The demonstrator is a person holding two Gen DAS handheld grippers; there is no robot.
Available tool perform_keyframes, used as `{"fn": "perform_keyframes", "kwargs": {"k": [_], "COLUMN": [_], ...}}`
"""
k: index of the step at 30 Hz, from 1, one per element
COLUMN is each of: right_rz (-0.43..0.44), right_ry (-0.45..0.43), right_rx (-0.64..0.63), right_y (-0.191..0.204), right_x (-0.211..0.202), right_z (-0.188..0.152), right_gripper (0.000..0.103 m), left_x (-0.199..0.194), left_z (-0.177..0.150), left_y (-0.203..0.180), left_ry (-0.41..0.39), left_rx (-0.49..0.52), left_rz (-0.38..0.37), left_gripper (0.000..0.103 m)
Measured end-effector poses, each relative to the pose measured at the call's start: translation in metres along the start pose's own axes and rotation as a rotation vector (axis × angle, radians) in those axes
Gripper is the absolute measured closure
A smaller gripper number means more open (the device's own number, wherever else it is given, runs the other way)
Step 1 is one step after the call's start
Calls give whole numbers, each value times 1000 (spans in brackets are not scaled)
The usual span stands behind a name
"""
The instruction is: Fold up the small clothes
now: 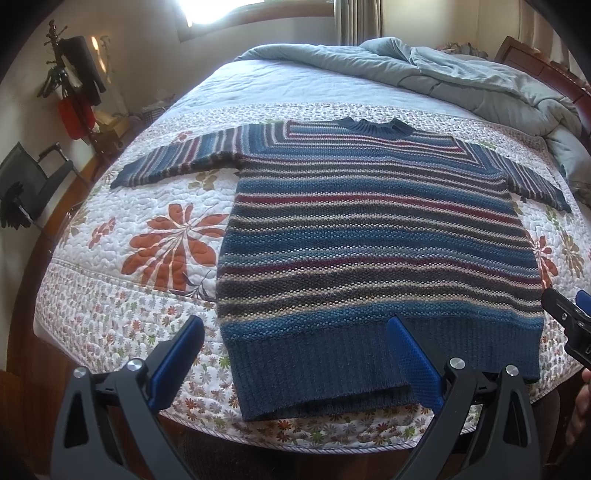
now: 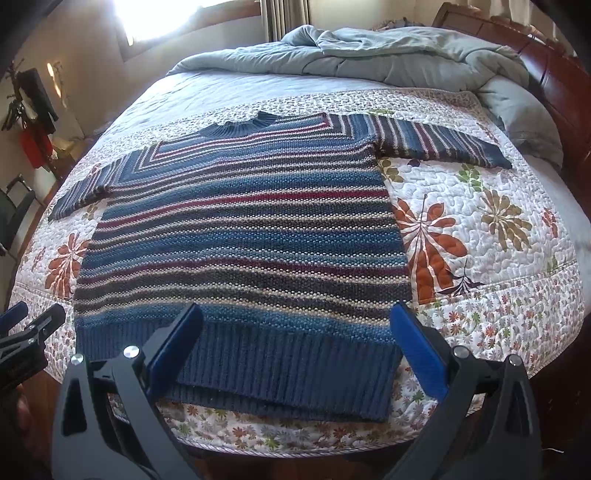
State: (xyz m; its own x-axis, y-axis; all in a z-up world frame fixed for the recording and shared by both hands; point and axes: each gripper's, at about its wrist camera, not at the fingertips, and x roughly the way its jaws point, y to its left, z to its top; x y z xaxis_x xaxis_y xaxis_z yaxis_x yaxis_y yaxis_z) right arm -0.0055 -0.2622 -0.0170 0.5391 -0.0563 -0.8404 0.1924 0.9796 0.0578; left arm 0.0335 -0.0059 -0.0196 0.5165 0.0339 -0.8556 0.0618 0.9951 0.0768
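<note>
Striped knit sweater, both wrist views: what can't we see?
- Striped knit sweater: underside, against the floral quilted bedspread.
- Left wrist view: right gripper cut off by the frame edge.
- Right wrist view: left gripper cut off likewise.
- Window: overexposed.

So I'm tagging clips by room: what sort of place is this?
Most likely a bedroom at home. A striped sweater lies spread flat on a bed's floral quilt, with a rumpled grey duvet and a wooden headboard behind.
</note>
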Motion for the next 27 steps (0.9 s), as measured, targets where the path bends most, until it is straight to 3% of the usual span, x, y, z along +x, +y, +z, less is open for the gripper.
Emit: {"fn": "perform_keyframes", "kwargs": {"k": [3, 9, 15, 18, 22, 24, 27], "right_rz": [18, -47, -103, -141, -254, -219, -182], "right_ry": [2, 47, 50, 136, 219, 279, 308], "right_rx": [30, 103, 310, 341, 361, 445, 520], "right_y": [-7, -75, -197, -263, -329, -367, -395], "right_x": [5, 31, 72, 114, 162, 189, 209], "right_z": [3, 45, 121, 167, 210, 220, 220], "right_gripper": [3, 3, 3, 3, 3, 3, 3], "left_x": [9, 39, 80, 106, 152, 171, 188], "left_z": [4, 44, 138, 176, 216, 228, 236], "left_y": [-4, -32, -109, -158, -225, -250, -275], "left_ry": [18, 38, -3, -10, 46, 76, 84], "left_rx": [3, 49, 104, 134, 144, 122, 102], "left_rz": [2, 6, -22, -40, -83, -121, -141], "left_gripper": [4, 4, 4, 4, 4, 4, 4]}}
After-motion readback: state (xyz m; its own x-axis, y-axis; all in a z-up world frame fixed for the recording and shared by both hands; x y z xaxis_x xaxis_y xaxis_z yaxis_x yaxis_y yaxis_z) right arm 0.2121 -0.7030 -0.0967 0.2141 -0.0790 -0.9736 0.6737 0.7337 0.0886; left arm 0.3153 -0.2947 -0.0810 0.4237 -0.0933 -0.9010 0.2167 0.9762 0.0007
